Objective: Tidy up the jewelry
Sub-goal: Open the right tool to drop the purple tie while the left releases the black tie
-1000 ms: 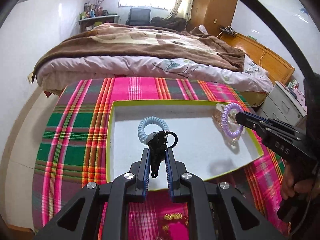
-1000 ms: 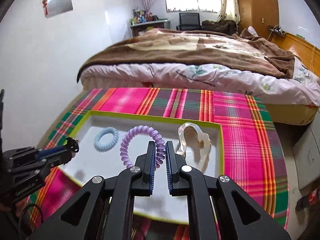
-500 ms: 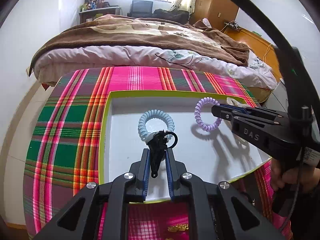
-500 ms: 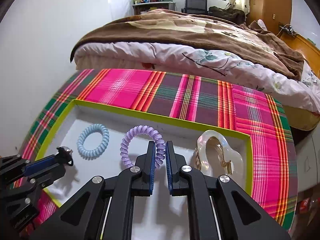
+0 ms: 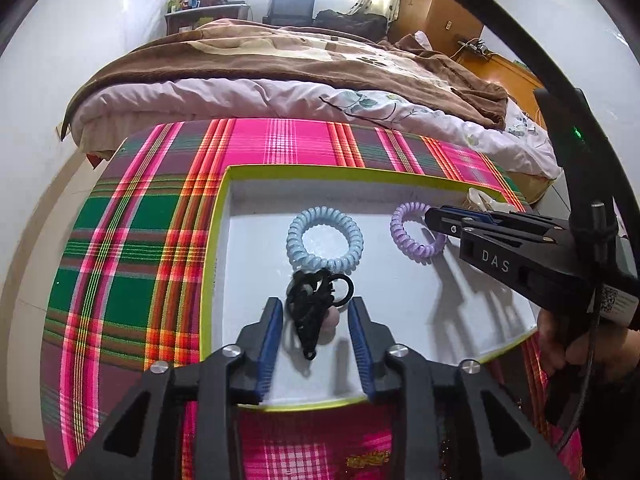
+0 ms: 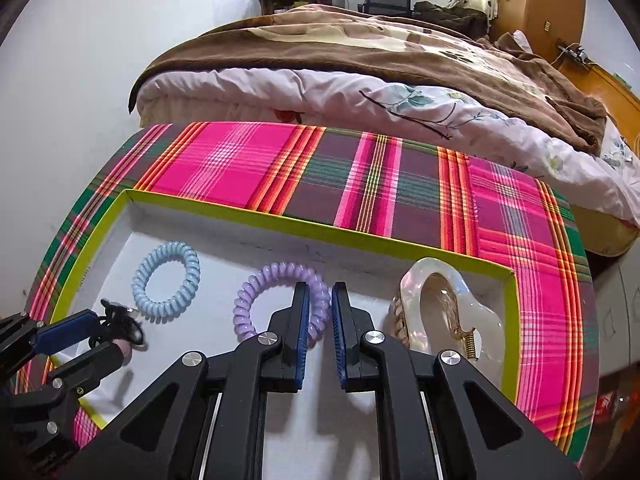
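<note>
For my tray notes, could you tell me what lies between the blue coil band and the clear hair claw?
The purple coil band lies between the blue coil band and clear hair claw, seen in the right wrist view.

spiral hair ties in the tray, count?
2. Blue spiral hair tie lies at the tray's left; purple spiral hair tie lies mid-tray, between the opening right gripper's fingers. None seems hidden.

Black fingers (image 5: 272, 344), blue pads, silver screws

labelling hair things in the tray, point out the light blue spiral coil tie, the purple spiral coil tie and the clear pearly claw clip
light blue spiral coil tie (image 5: 297, 249): left wrist view, left arc of the coil
purple spiral coil tie (image 6: 245, 311): right wrist view, left arc
clear pearly claw clip (image 6: 416, 284): right wrist view, upper curved shell
</note>
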